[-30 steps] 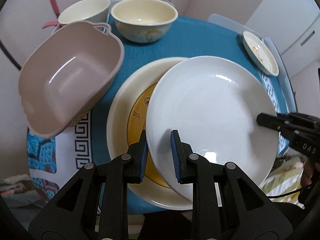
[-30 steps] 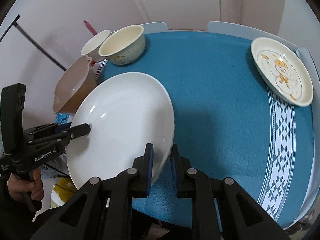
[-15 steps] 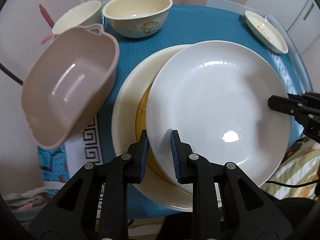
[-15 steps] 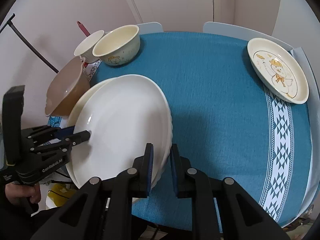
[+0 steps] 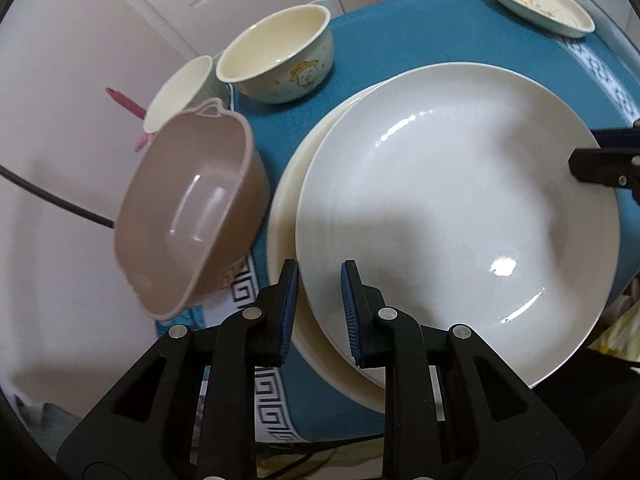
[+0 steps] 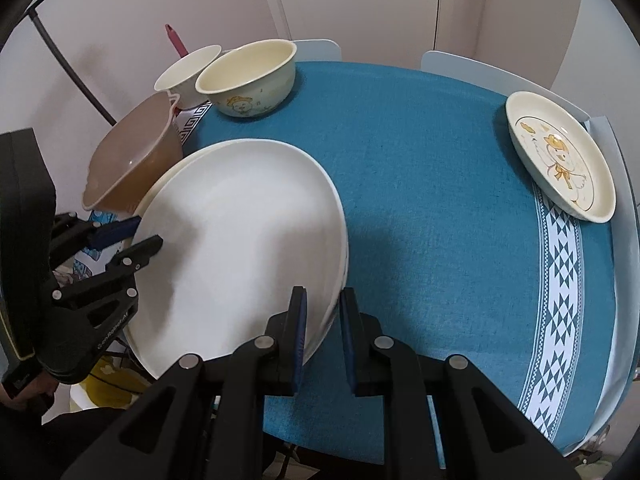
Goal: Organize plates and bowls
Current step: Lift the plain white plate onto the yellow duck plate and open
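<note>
The white plate [image 5: 460,216] lies on the cream plate [image 5: 288,200] on the blue-clothed worktop [image 6: 432,200]. Its near rim sits between the left gripper [image 5: 320,304] fingers [image 5: 289,300], one on each side, slightly parted and not clearly pinching. The opposite rim passes between the right gripper [image 6: 323,328] fingers [image 6: 299,332], likewise spread with a gap beside the plate. Beyond the left fingers stands a pink bowl [image 5: 192,216].
</note>
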`<state>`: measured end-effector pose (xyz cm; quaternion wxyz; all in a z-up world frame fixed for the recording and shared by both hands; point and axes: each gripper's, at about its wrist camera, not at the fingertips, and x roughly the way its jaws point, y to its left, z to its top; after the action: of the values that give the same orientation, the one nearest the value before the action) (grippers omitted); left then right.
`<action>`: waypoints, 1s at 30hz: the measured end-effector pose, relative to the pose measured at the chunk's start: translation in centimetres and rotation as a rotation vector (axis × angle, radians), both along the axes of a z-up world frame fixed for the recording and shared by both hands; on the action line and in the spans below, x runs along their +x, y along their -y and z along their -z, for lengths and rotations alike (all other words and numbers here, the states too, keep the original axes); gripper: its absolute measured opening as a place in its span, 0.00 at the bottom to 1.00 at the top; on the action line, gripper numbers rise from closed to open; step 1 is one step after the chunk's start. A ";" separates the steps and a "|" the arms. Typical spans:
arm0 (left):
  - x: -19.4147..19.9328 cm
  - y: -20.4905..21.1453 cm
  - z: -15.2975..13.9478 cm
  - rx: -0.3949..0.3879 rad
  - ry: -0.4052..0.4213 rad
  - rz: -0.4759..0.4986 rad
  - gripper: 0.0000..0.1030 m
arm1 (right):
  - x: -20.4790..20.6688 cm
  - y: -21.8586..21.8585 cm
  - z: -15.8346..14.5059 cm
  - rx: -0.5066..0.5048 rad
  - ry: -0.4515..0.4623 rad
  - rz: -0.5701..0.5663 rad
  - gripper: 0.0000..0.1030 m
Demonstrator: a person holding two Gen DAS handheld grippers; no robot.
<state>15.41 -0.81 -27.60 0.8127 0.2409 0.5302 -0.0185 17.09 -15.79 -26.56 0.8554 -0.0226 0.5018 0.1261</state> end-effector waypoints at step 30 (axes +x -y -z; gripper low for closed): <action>0.5 1.1 -13.6 -0.407 0.250 0.100 1.00 | -3.0 7.9 -7.0 0.219 0.175 0.233 1.00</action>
<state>15.86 -1.92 -14.02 0.9019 0.0987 0.3983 -0.1351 14.13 -23.65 -19.55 0.9020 0.1180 0.4080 0.0777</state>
